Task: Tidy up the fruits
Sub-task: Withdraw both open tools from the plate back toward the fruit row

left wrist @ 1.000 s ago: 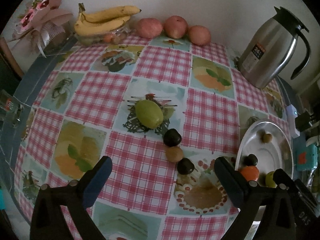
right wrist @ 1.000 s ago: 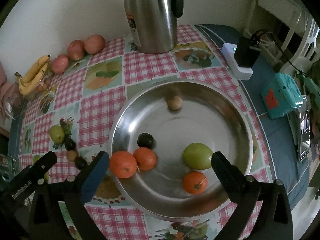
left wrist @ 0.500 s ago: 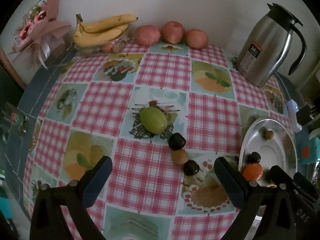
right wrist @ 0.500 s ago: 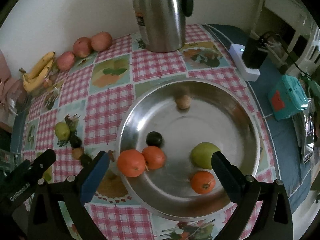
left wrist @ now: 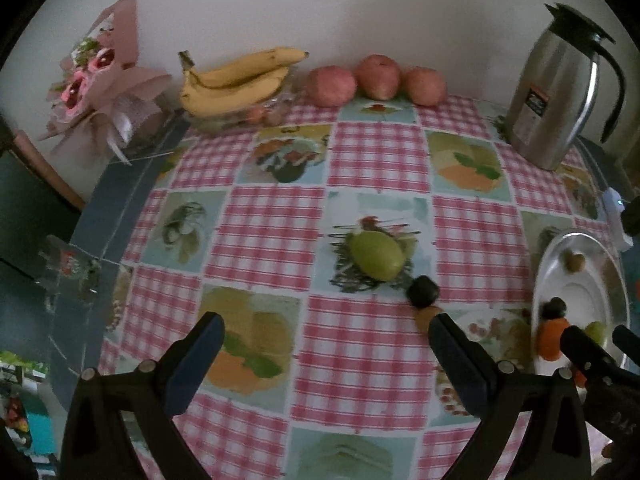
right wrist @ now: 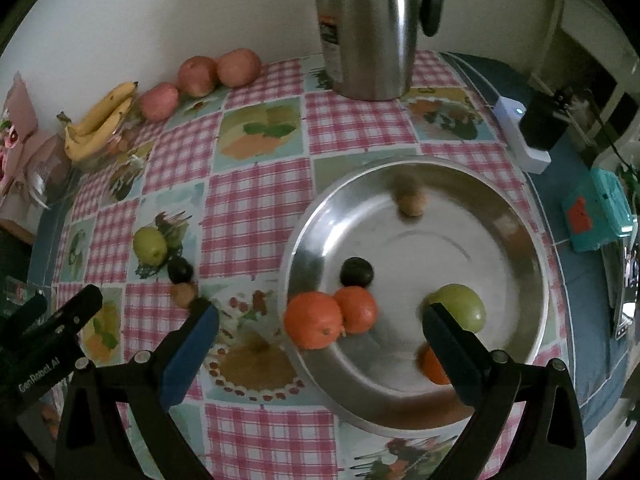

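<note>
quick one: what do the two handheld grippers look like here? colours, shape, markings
Both match: black frames with triangular cut-outs and silver screws, ending in two flat fingers with dark blue pads. The left gripper and right gripper show no cables, and no hand or sleeve is in view. In the right wrist view the left gripper's black body reads "GenRobot.AI" in white; the left wrist view shows faint, unreadable lettering on the right gripper's.

Pink-and-white check cloth (left wrist: 276, 232), fruit pictures in its pale squares

Yellow bananas (left wrist: 236, 80), reddish apples (left wrist: 378, 80), a green fruit (left wrist: 376, 254) beside a near-black one (left wrist: 423, 291) — in the silver tray (right wrist: 520, 216), three oranges (right wrist: 314, 320), green, black and tan fruit; steel jug (right wrist: 366, 28), black handle.
</note>
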### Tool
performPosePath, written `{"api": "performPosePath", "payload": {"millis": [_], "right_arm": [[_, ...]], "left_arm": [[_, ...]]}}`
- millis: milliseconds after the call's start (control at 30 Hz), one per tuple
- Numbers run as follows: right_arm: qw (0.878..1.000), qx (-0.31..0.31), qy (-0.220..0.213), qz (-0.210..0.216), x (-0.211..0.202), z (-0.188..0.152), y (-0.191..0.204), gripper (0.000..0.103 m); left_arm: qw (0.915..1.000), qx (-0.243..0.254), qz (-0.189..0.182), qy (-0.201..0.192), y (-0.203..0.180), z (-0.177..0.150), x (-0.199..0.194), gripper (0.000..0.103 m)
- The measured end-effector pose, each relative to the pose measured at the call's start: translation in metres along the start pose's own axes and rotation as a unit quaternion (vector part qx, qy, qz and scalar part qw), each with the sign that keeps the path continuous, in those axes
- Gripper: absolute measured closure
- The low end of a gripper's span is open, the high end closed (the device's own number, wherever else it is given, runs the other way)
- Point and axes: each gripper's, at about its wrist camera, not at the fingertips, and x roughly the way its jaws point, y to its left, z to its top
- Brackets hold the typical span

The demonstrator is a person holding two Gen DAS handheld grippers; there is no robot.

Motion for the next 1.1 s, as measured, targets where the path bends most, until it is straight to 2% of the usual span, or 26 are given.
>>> {"api": "performPosePath", "payload": {"millis": [600,867,1100], "right_arm": [[0.998,-0.05,0.014,0.025,0.01,-0.005,0.059,0.001],[0.997,-0.062,0.024,0.037,0.018,-0.007,0.079,0.001],[0.996,-0.063,0.043,0.039,0.034,-0.009,0.085,0.001]], "left_arm": [[0.998,-0.061,0.013,0.001,0.068,-0.001,0.001,0.0],[0.9975,-0.069,0.012,0.009,0.078,-0.003,0.009,0.0],[0.9972,-0.065,0.009,0.035,0.073,-0.006,0.029,0.0]]}}
